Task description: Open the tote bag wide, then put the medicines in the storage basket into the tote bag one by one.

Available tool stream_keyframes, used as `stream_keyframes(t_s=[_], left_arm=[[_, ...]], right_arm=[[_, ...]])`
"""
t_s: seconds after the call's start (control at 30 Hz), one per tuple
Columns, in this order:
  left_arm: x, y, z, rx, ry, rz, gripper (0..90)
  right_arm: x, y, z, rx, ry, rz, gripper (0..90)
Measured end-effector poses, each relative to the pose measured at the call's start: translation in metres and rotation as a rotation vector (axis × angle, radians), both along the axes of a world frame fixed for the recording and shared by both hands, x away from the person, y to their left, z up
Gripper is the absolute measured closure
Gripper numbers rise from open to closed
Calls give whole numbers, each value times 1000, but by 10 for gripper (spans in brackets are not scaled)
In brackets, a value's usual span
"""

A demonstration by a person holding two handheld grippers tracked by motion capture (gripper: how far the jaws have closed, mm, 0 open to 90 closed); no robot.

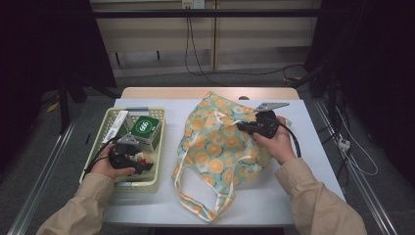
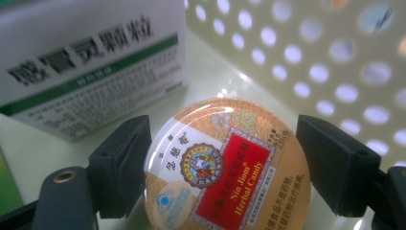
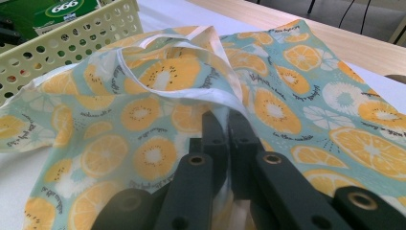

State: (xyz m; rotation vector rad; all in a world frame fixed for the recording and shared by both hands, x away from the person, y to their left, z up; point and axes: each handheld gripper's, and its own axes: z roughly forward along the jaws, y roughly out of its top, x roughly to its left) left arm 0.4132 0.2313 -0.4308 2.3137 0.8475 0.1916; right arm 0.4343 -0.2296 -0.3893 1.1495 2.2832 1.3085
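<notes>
**A:** The left gripper (image 2: 220,158) — where does it stand to the tin?

**B:** It straddles it. The round candy tin (image 2: 225,167) lies flat on the floor of the basket (image 1: 108,122), label up, right between the two black jaws. The left-hand jaw sits just beside the tin's rim, perhaps brushing it; the right-hand jaw stands a little apart from the rim. So the jaws are parted around the tin and do not pinch it yet.

**A:** Any long axis to mind?

**B:** None, I'd say: the tin is round, so any line across it serves. What matters is that its widest line lies on the line between the jaws, and it looks close to that.

**A:** What is around it?

**B:** A white medicine box (image 2: 91,62) with a green band stands just behind the tin, and the perforated basket wall rises to the other side. In the high view a green box (image 1: 145,128) lies farther back in the basket.

**A:** And the other hand?

**B:** The right gripper (image 3: 229,127) is closed on the white-edged rim of the fruit-print bag (image 1: 220,142), holding it up on the table, well apart from the tin. The left hand is plainly the nearer one; the bag lies to the basket's right, so the tin would travel that way.
</notes>
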Motion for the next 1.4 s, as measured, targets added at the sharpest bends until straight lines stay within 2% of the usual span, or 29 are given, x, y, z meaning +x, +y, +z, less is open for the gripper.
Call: stream_keyframes(t_s=[0.2, 0.27, 0.3, 0.37, 0.5, 0.67, 0.83, 0.93, 1.03, 1.1, 1.2, 1.33, 1.37, 1.4], left_arm=[[-1, -1, 7, -31, -1, 26, 214], [-1, -1, 10, -31, -23, 36, 214], [-2, -1, 11, -47, -10, 38, 214], [-2, -1, 15, -59, -8, 44, 214], [-1, 0, 22, -71, 5, 43, 215], [-1, 2, 30, -99, 0, 37, 215], [-3, 3, 42, -122, -5, 55, 215], [-4, 0, 50, -122, 6, 36, 215], [-6, -6, 61, -121, -20, 16, 215], [-9, -11, 67, -132, -20, 10, 215], [-12, -21, 79, -144, -36, -3, 215], [-16, -38, 94, -164, -59, -53, 215], [-18, -43, 97, -162, -67, -50, 215], [-18, -48, 100, -168, -68, -75, 215]], right_arm=[[0, 0, 0, 4, 1, -1, 880], [0, 1, 0, 1, 1, 1, 880], [0, 1, -1, 2, 2, 2, 880], [0, 1, -1, 1, 2, 2, 880], [1, 1, -2, 4, 9, -1, 880], [1, 2, -3, 4, 9, 2, 881], [2, 1, -2, 7, 9, 0, 881], [2, 2, -3, 7, 9, 1, 880], [2, 2, -3, 7, 11, 3, 881], [2, 3, -3, 8, 11, 4, 880], [2, 3, -3, 12, 9, 4, 880], [3, 4, -3, 14, 10, 0, 881], [4, 4, -3, 16, 11, -2, 881], [4, 4, -3, 18, 8, -2, 881]])
